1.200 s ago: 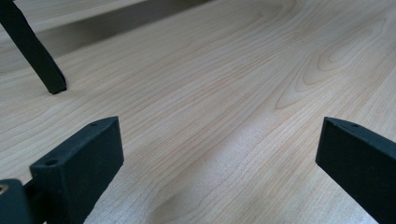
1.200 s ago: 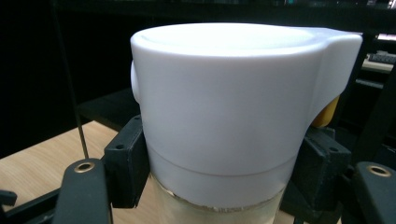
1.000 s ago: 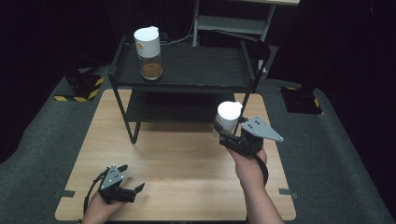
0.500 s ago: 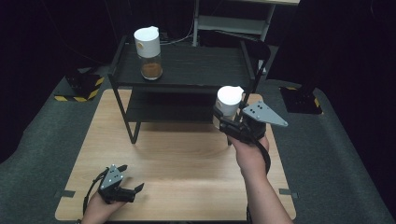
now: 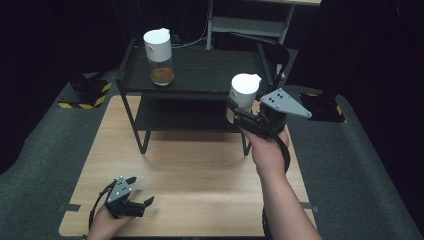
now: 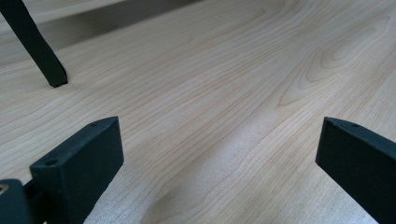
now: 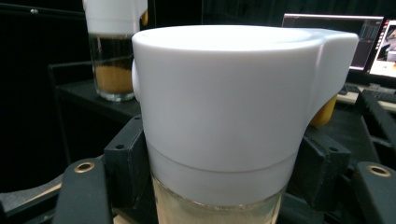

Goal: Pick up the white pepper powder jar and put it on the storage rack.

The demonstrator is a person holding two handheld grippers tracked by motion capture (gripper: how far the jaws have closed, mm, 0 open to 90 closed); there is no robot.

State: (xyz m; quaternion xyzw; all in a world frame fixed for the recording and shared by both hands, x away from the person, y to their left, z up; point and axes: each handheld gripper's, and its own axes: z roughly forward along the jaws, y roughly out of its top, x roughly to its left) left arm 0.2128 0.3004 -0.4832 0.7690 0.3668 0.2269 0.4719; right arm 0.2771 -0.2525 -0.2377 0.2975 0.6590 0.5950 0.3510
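My right gripper is shut on a glass jar with a tall white lid, held upright in the air by the right front corner of the black shelf. In the right gripper view the jar's white lid stands close up, clamped between the two black jaws. A second white-lidded jar, with brown powder in its glass base, stands on the shelf's top at the left; it shows again behind the held one. My left gripper rests open near the table's front left, over bare wood.
The black two-tier shelf stands on the back half of the wooden table; one of its legs shows in the left gripper view. Grey mats flank the table. A pale rack stands behind, and monitors glow at the far right.
My right gripper has lifted the white-lidded jar up and toward the shelf's top level. The left gripper has stayed in place.
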